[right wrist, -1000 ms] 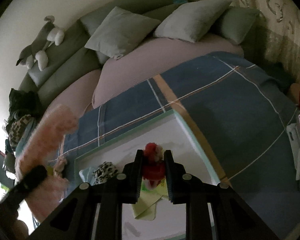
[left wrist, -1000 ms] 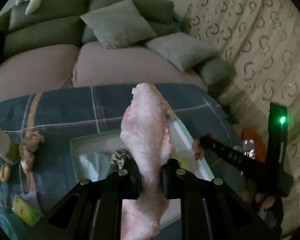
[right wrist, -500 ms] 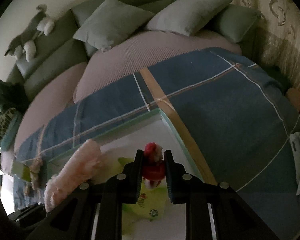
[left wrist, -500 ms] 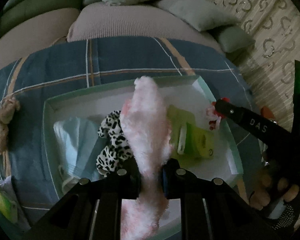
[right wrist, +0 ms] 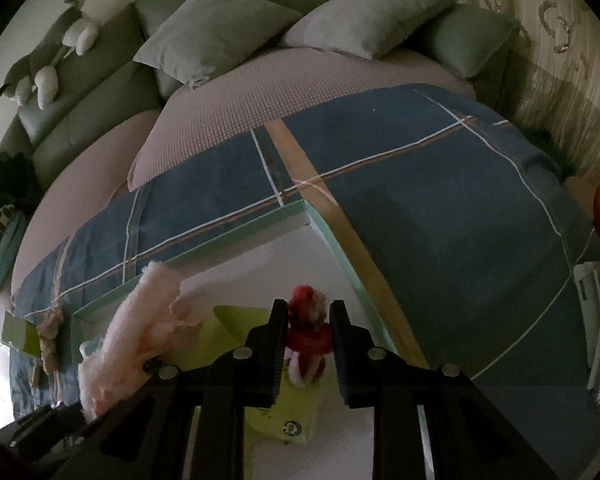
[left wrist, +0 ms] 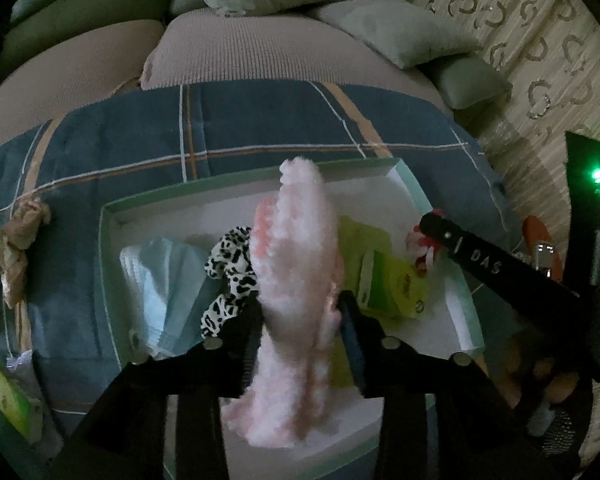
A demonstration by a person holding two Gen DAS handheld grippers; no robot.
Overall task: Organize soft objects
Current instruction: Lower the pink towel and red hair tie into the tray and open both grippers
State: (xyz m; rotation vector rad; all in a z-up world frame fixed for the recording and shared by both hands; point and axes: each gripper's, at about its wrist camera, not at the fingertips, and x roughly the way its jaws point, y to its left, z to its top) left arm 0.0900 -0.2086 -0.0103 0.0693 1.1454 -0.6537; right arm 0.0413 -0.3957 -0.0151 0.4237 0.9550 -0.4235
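My left gripper point(left wrist: 300, 320) holds a fluffy pink sock point(left wrist: 296, 264) over the white, green-rimmed box point(left wrist: 260, 174); its jaws stand a little wider than before, with the sock still between them. The sock also shows in the right wrist view point(right wrist: 136, 328). My right gripper point(right wrist: 308, 332) is shut on a small red and white plush toy point(right wrist: 308, 320), held over the box's right part point(right wrist: 332, 236). In the box lie a light blue mask point(left wrist: 168, 284), a leopard-print scrunchie point(left wrist: 230, 272) and a lime-green cloth point(left wrist: 388, 276).
The box sits on a blue plaid blanket point(left wrist: 260, 124) on a sofa with grey-green cushions point(right wrist: 212, 36). A tan knotted cloth point(left wrist: 18, 248) and a green packet point(left wrist: 12, 400) lie left of the box. A patterned curtain point(left wrist: 540, 60) hangs on the right.
Both grippers came down over the box. My left gripper's jaws have opened slightly around the pink sock, which sags lower. The right gripper still holds the red toy.
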